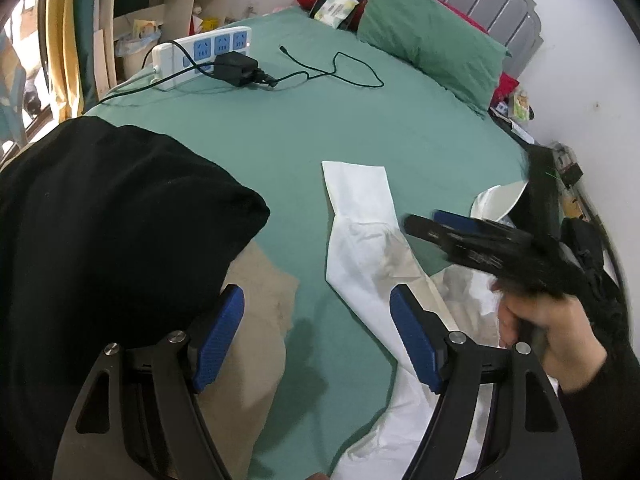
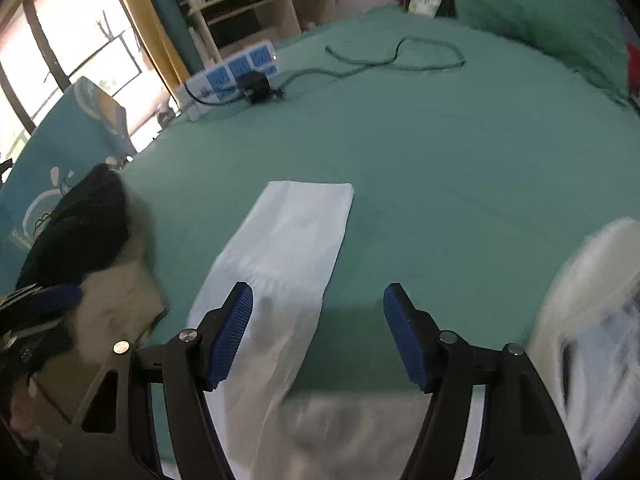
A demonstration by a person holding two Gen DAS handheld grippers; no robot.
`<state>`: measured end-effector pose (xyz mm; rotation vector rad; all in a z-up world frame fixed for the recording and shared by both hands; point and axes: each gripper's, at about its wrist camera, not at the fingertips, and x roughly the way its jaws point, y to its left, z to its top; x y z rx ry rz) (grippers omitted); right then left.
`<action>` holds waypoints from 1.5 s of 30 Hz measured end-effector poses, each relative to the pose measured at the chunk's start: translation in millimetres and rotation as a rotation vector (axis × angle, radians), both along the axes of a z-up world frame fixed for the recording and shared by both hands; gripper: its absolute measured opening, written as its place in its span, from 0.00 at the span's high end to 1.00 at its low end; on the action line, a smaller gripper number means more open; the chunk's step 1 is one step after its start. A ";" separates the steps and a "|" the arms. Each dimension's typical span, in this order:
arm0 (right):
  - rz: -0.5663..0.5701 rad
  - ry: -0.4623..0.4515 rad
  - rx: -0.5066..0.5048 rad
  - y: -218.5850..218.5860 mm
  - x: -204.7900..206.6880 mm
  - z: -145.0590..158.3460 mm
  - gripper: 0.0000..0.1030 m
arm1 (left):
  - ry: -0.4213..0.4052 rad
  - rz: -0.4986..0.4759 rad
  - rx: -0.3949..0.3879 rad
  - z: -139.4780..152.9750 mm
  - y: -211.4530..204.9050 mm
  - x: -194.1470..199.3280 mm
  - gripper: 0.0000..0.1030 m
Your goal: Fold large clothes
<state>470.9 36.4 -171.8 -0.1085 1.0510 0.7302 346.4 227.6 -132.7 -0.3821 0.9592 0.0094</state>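
**Both grippers empty above the white garment**

On the green bed [image 1: 304,128], I am looking at a white garment [image 1: 360,240] lying spread toward the near edge, one long narrow part of it stretching flat toward the middle of the sheet. To its left a black garment [image 1: 104,216] is heaped over a beige cloth [image 1: 260,320]. A green pillow [image 1: 428,36] is sitting at the headboard, with a white power strip [image 1: 204,54] and a black charger [image 1: 236,68] plugged into it near the far side.

I am holding the left gripper [image 1: 316,344] with its jaws apart and nothing between them, over the bare sheet beside the white cloth. The right gripper [image 2: 318,332] is also standing wide and empty, one blue pad over the long white strip; the left view shows it blurred, gripped by a hand [image 1: 548,328].

I judge I am between grasps, laying the garment out. Next I need to pick a free edge and pinch it cleanly.

No lettering is readable anywhere.
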 end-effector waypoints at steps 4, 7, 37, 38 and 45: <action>0.014 -0.001 -0.007 13.3 12.9 -16.4 0.55 | 0.008 -0.003 0.031 1.3 -3.6 5.9 0.24; 0.056 0.004 -0.043 20.2 12.7 -14.8 0.98 | -0.003 -0.020 0.052 5.4 -11.2 7.6 0.24; -0.557 -0.299 -0.079 -369.3 -147.6 125.8 0.98 | 0.161 -0.197 0.160 -71.2 -150.7 17.8 0.24; -0.594 -0.258 -0.047 -383.9 -152.9 109.5 0.98 | 0.148 -0.194 0.184 -72.3 -153.0 16.2 0.24; -0.739 0.020 0.084 -440.1 -190.5 10.0 0.98 | 0.060 -0.241 0.282 -73.4 -162.6 7.8 0.60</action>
